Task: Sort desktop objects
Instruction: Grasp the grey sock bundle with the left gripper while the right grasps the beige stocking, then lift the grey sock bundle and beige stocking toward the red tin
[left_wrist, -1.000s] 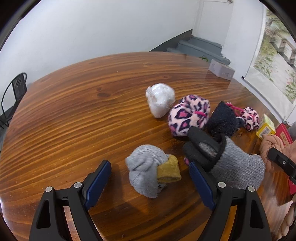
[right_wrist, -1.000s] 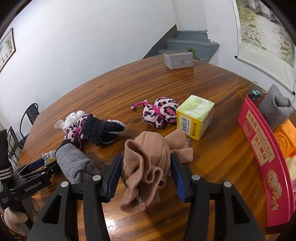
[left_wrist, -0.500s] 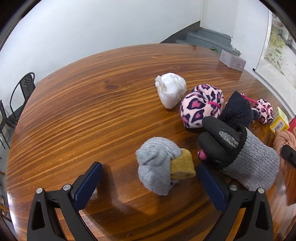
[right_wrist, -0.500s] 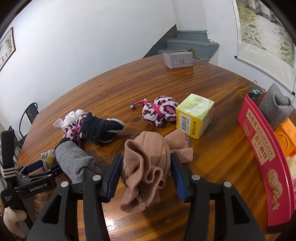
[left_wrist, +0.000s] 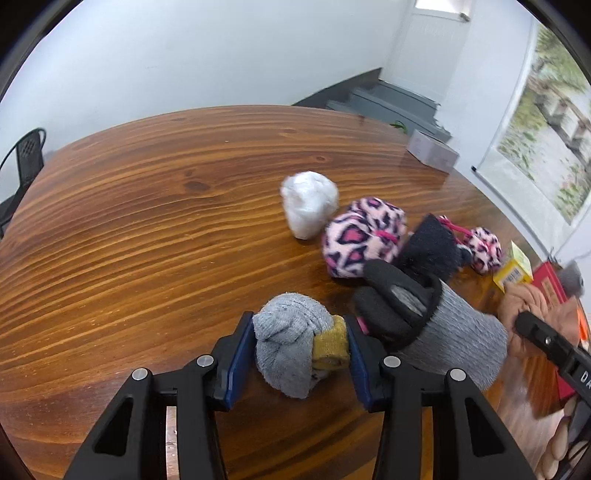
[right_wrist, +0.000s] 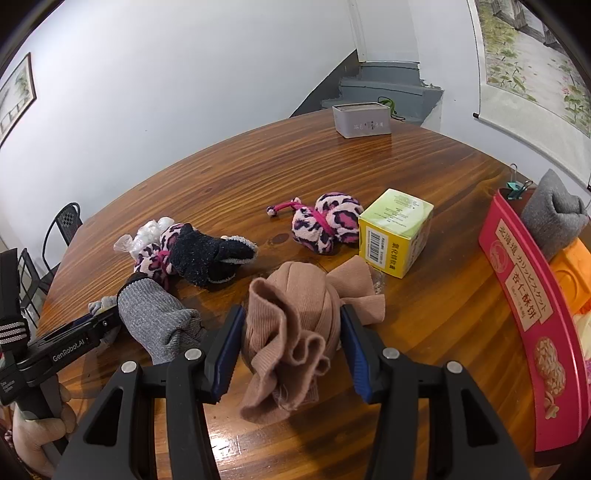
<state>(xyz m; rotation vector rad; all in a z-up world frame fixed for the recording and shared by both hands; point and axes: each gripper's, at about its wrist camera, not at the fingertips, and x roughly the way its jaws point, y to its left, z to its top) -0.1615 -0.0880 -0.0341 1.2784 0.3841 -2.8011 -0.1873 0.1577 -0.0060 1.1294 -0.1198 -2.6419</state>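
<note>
Pinching a grey sock ball, the left claw had just been closing, and its blue pads now pressed on both sides of the ball. The ball sat on the table, low and near the table's front edge. It was soft and round, with a yellow cuff folded over on one side. I think the claw held it across the middle so the roll would not come undone when lifted.

The right claw was pinching a tan sock ball. That one looked floppy, with loose, wavy ends hanging down in front and sticking out to the side. It also rested on the table, close to a yellow box.

More rolled socks lay between the two claws: a grey and black one right beside the left claw, a dark one, two pink spotted ones, and a white crinkly ball.

A red tin stood at the right, with another grey sock already in it. My guess is the socks go there, so each hand grabbed one sock to carry over. Nothing was lifted yet.
</note>
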